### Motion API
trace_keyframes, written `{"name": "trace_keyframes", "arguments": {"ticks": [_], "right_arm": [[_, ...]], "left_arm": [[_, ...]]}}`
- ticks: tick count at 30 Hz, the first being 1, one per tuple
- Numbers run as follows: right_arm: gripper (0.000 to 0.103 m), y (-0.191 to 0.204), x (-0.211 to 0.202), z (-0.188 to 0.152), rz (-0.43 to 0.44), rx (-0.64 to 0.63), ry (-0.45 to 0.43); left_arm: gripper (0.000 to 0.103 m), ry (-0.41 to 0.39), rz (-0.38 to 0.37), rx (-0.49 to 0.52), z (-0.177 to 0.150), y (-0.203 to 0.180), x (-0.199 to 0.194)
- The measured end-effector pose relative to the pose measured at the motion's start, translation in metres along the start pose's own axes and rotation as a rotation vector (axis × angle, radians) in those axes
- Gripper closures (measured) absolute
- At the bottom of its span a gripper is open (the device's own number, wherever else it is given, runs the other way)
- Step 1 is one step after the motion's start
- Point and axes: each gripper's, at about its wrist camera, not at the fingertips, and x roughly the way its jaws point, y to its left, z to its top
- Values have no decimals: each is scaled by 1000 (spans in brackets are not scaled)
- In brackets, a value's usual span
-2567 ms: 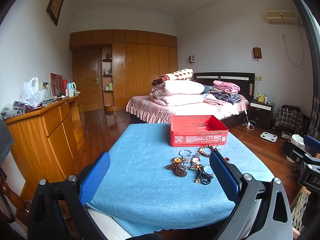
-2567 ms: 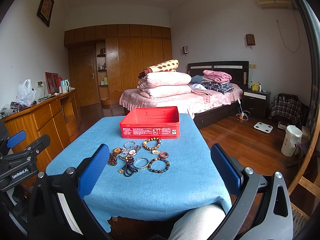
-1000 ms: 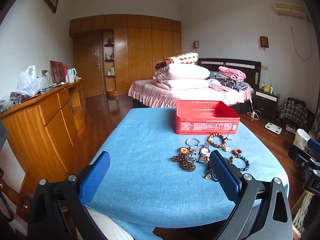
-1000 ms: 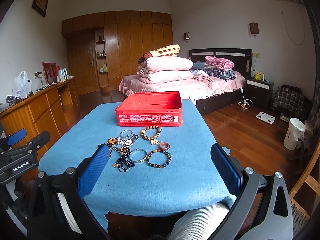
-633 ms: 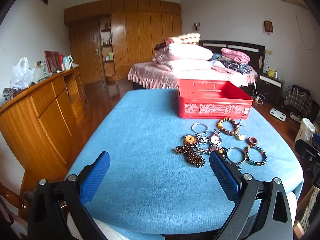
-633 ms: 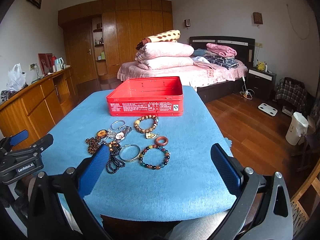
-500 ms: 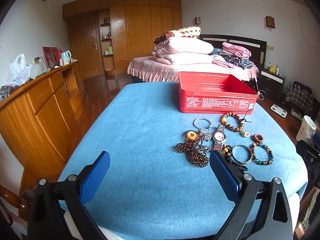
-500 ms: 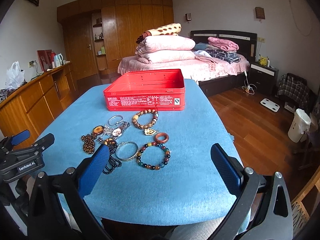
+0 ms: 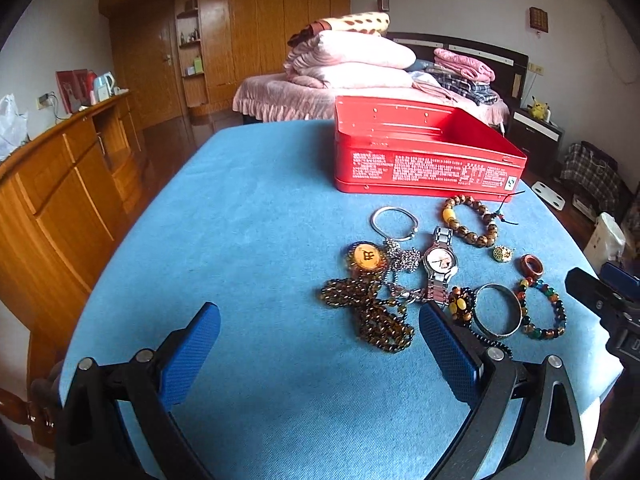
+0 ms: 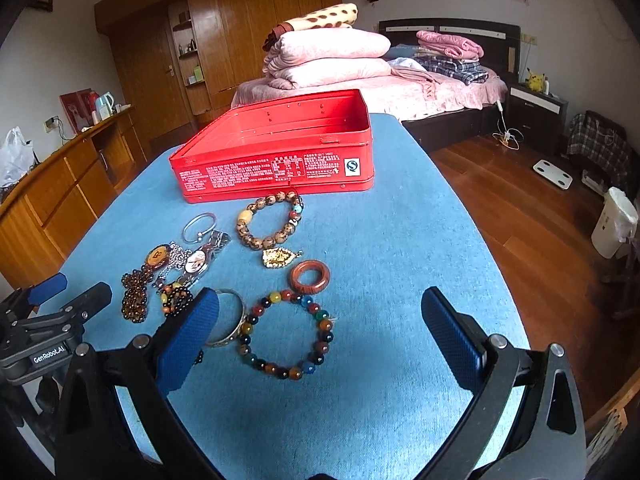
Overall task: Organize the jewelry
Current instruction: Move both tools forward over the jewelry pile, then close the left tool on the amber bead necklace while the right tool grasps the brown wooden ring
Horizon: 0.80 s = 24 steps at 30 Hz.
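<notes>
An open red tin (image 9: 424, 160) (image 10: 276, 168) stands at the far side of the blue-clothed table (image 10: 400, 240). In front of it lies loose jewelry: a brown bead bracelet (image 10: 256, 240), a gold pendant (image 10: 278, 257), a red-brown ring (image 10: 294, 276), a multicolour bead bracelet (image 10: 326, 326), a silver bangle (image 9: 496, 334), a watch (image 9: 439, 262) and a dark bead necklace (image 9: 372, 316). My right gripper (image 10: 320, 332) is open, with the multicolour bracelet in line between its fingers. My left gripper (image 9: 320, 344) is open and empty, just left of the necklace.
A wooden sideboard (image 9: 60, 200) runs along the left. Behind the table is a bed (image 10: 400, 88) piled with folded bedding. A white bin (image 10: 612, 224) and a scale (image 10: 554, 172) stand on the wooden floor to the right.
Both grippers have come forward and lower over the table, so the jewelry and tin look much closer. Both have stayed open and nothing has been picked up.
</notes>
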Motion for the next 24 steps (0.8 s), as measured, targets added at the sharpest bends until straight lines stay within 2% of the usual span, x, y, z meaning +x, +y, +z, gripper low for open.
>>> {"name": "trace_keyframes", "arguments": {"ticks": [5, 7, 8, 9, 12, 21, 24], "right_arm": [[9, -5, 17, 9, 1, 0, 27], [15, -6, 24, 12, 4, 0, 40], [23, -6, 28, 13, 5, -1, 48], [27, -6, 31, 13, 6, -4, 59], [30, -9, 41, 15, 4, -10, 81], [45, -4, 54, 14, 27, -47, 116], [50, -3, 57, 15, 13, -65, 126]], "left_arm": [[6, 46, -30, -16, 7, -2, 14], [6, 52, -33, -18, 9, -2, 17], [7, 59, -38, -19, 10, -2, 19], [8, 65, -42, -20, 11, -2, 21], [16, 101, -66, -28, 12, -3, 29], [25, 169, -117, -56, 12, -1, 46], [27, 163, -115, -53, 13, -1, 49]]}}
